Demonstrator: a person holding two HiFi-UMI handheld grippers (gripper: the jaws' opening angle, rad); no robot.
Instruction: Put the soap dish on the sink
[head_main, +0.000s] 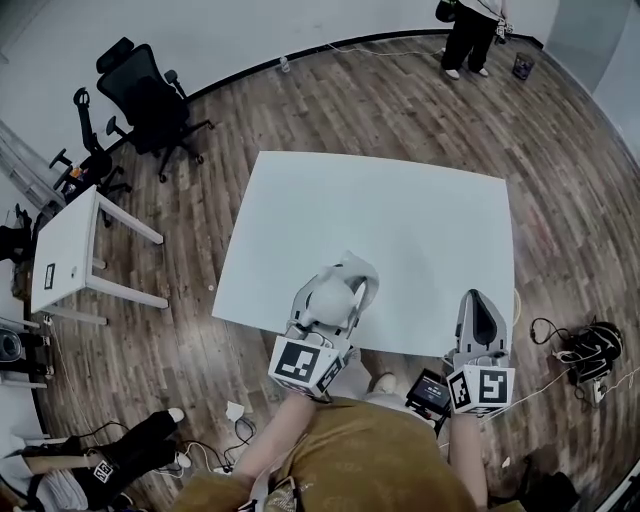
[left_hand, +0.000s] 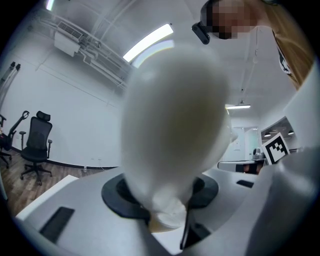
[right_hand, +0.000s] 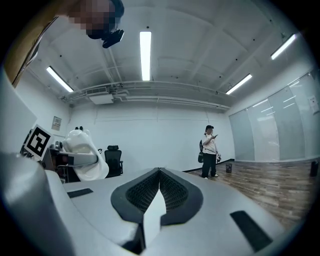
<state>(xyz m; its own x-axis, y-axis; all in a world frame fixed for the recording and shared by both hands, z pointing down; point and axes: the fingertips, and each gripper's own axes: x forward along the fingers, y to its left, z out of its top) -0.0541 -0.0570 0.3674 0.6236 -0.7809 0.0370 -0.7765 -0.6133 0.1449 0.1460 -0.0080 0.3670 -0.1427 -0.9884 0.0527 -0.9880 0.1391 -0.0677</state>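
A white, rounded soap dish is held over the near edge of the white table. My left gripper is shut on its lower part. In the left gripper view the soap dish fills the middle, blurred, standing up from between the dark pads. My right gripper hovers at the table's near right edge. Its jaws are shut with nothing in them, and in the right gripper view its pads meet. That view also shows the soap dish to the left. I see no sink in any view.
Black office chairs stand at the far left beside a small white table. A person stands at the far wall. Cables and a dark bag lie on the wooden floor to the right, and more gear at the near left.
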